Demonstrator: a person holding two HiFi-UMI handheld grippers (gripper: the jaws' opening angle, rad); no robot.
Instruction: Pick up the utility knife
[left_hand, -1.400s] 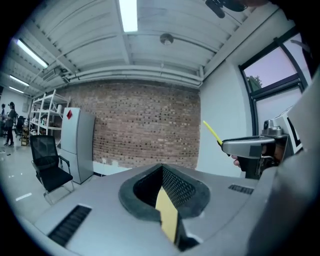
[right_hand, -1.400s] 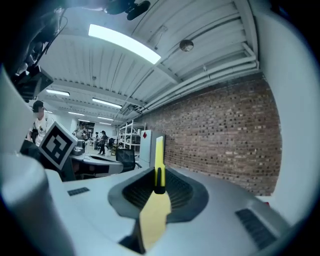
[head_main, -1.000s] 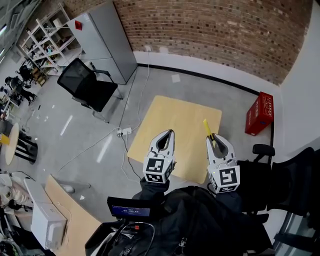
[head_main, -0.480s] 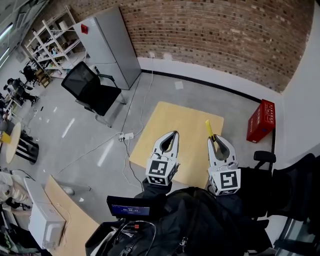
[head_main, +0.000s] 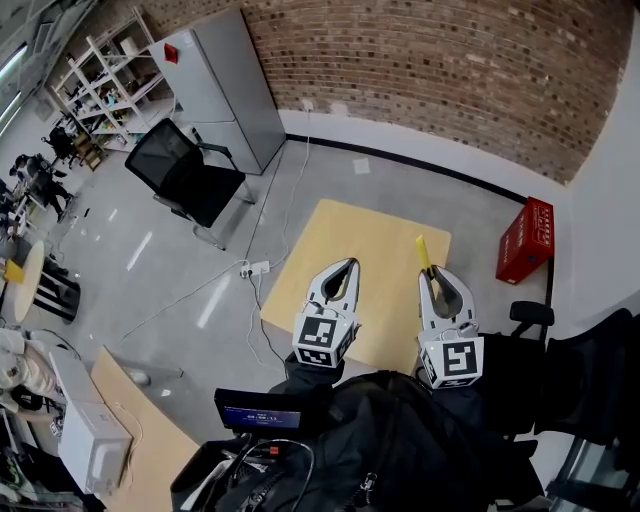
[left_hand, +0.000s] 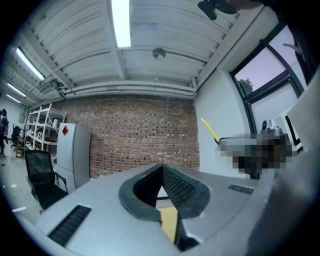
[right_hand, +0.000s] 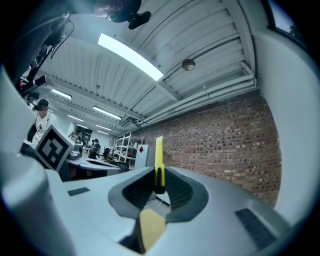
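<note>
The utility knife (head_main: 423, 254) is a slim yellow bar that sticks forward out of my right gripper (head_main: 434, 274), over the far right part of the wooden table (head_main: 355, 250). In the right gripper view the utility knife (right_hand: 159, 165) stands upright, pinched between the jaws, with the right gripper (right_hand: 159, 189) shut on it. My left gripper (head_main: 346, 267) hangs beside it over the table's near half, shut with nothing in it. In the left gripper view the left gripper (left_hand: 162, 169) has its jaws pressed together, and the yellow knife (left_hand: 209, 130) shows at the upper right.
A red crate (head_main: 524, 240) stands on the floor right of the table. A black office chair (head_main: 186, 177) and a grey cabinet (head_main: 224, 85) lie to the far left, with a power strip and cables (head_main: 252, 269) by the table's left edge. A brick wall (head_main: 440, 70) closes the far side.
Both grippers have kept their pose, the right still holding the knife. The head view has shifted slightly, so the table and room sit a little lower and further right in the picture.
</note>
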